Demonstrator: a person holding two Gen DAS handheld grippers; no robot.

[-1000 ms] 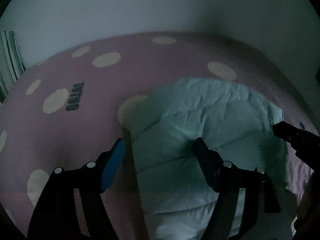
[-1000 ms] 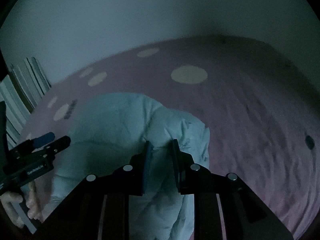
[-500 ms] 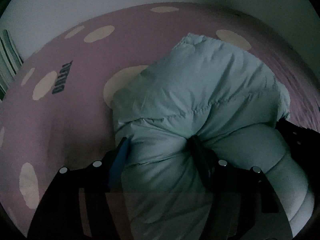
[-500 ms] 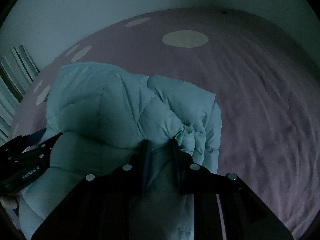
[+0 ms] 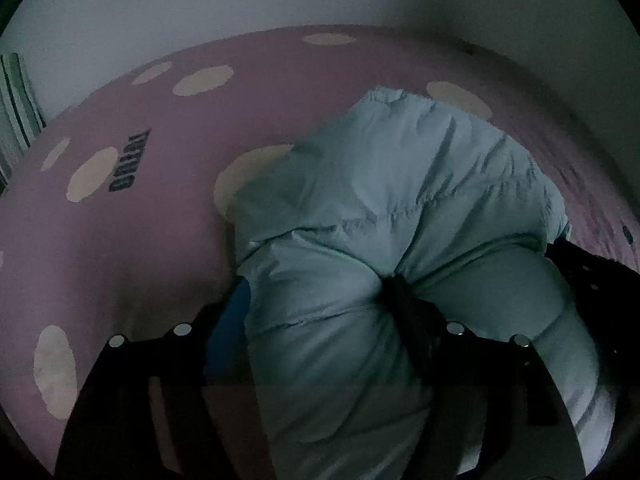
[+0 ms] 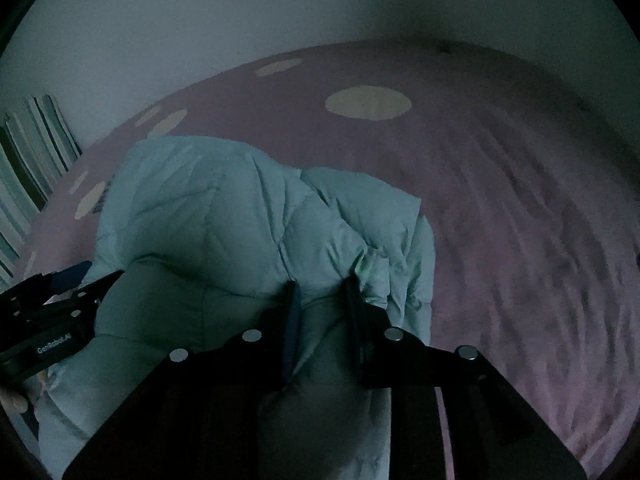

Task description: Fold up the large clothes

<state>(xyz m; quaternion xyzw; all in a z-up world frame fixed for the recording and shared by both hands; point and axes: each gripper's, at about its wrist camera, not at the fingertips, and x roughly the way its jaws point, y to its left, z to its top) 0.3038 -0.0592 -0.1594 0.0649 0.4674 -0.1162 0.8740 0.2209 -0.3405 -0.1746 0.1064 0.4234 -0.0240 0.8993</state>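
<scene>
Dim room, pink spotted bedspread [image 5: 152, 248] against a pale wall [image 6: 280, 12], striped fabric [image 6: 28, 168] off left, and the puffy mint jacket [image 5: 400, 200] heaped mid-bed, bulging between both tongs: left gripper [image 5: 320, 304] and right gripper [image 6: 322, 300], both angled down, are opening around padding.

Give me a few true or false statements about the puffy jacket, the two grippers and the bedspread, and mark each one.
1. The puffy jacket is pale mint. True.
2. The jacket lies on a bare wooden table. False: it rests on a pink bedspread with cream dots.
3. Jacket fabric sits between the fingers of the left gripper. True.
4. The right gripper hangs over bare bedspread, away from the jacket. False: jacket fabric is between its fingers as its jaws open.
5. Dark lettering is printed on the bedspread. True.
</scene>
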